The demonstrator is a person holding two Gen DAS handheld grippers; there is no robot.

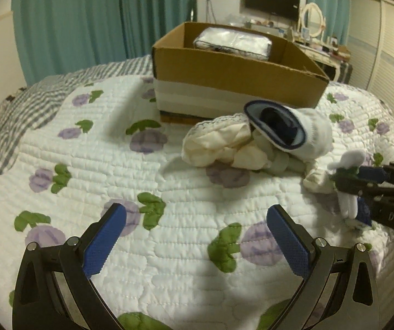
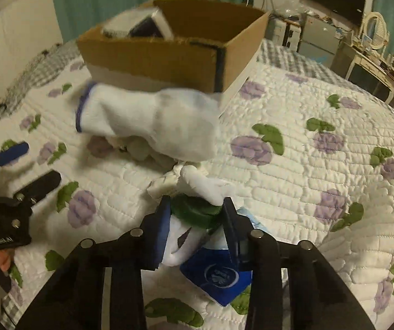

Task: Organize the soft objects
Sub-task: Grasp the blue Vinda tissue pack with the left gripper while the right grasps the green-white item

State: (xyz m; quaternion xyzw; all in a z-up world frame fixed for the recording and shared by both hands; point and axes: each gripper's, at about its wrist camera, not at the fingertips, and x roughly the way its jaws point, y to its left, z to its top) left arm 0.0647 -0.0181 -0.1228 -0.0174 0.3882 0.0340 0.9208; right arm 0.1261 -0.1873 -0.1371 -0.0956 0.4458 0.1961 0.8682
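A pile of soft things lies on the quilted bed in front of a cardboard box [image 1: 235, 77]: a white sock with a navy cuff [image 1: 287, 134] on top of cream lace-edged cloth [image 1: 218, 143]. My left gripper [image 1: 197, 220] is open and empty above the quilt, short of the pile. My right gripper [image 2: 195, 209] is shut on a white and green soft item with a blue tag [image 2: 197, 209], right of the pile; it also shows in the left wrist view [image 1: 348, 189]. The sock [image 2: 147, 121] and box [image 2: 169, 55] show in the right wrist view.
The box holds a plastic-wrapped bundle [image 1: 232, 42]. The white quilt with purple flowers [image 1: 114, 165] covers the bed, with a grey checked sheet [image 1: 18, 110] at the left. Teal curtains, a dresser with a mirror [image 1: 312, 19] and a TV stand behind.
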